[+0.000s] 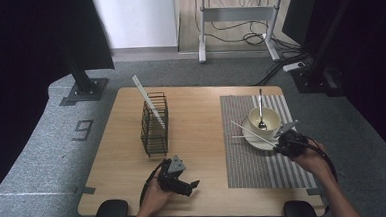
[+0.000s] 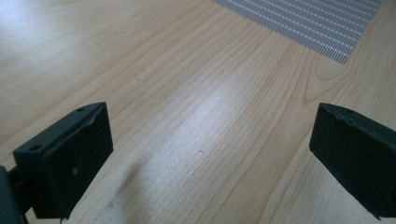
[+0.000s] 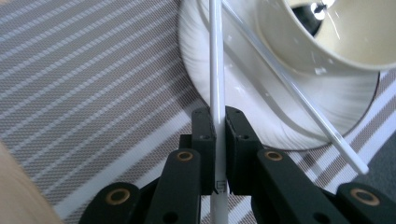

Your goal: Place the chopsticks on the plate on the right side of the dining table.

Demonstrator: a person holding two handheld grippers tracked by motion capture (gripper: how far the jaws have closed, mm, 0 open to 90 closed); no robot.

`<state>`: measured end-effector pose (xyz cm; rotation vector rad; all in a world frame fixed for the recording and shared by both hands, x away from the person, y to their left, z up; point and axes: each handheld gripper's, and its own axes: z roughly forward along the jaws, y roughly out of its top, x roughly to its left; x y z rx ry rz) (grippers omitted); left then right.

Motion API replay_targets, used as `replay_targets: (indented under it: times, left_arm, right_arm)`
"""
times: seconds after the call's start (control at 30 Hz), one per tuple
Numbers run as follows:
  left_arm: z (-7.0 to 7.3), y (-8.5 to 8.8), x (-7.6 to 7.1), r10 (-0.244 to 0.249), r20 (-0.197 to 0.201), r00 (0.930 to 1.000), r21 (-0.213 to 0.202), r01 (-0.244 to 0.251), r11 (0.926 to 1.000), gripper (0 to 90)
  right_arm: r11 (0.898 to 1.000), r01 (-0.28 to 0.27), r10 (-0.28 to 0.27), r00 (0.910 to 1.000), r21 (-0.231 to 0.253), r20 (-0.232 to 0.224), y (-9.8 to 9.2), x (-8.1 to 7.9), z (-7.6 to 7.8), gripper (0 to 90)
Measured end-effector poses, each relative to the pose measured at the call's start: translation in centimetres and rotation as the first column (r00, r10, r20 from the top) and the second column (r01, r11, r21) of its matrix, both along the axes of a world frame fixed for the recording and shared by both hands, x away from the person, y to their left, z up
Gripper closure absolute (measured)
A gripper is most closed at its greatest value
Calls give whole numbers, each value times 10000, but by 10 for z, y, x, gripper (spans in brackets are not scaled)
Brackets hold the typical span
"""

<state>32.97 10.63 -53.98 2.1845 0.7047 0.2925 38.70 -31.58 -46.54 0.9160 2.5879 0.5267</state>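
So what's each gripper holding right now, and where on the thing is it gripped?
The right gripper is shut on a white chopstick, pinched near its lower end over the striped placemat. The left gripper is open above bare table, holding nothing.

a large dark figure 9 (image 1: 84,129) is marked on the grey floor (image 1: 43,146) left of the table (image 1: 197,138), seen in the high view. in the right gripper view a small dark mark (image 3: 221,185) is printed on the white chopstick (image 3: 216,70) between the closed jaws, too small to read. no other text or label is legible.
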Motion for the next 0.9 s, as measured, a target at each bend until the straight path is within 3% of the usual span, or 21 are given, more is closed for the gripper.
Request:
replay_targets:
  times: [0.43, 0.9]
  left_arm:
    - [-9, -7, 1, -143, -195, 9997, 562, 153, 9983, 0]
    - [-9, -8, 2, -170, -299, 9994, 647, 189, 9977, 0]
  right_arm:
    - [9991, 214, -227, 9991, -353, -370, -13, 20, -13, 829]
    - [9994, 160, -173, 9989, -296, -443, -12, 37, -24, 827]
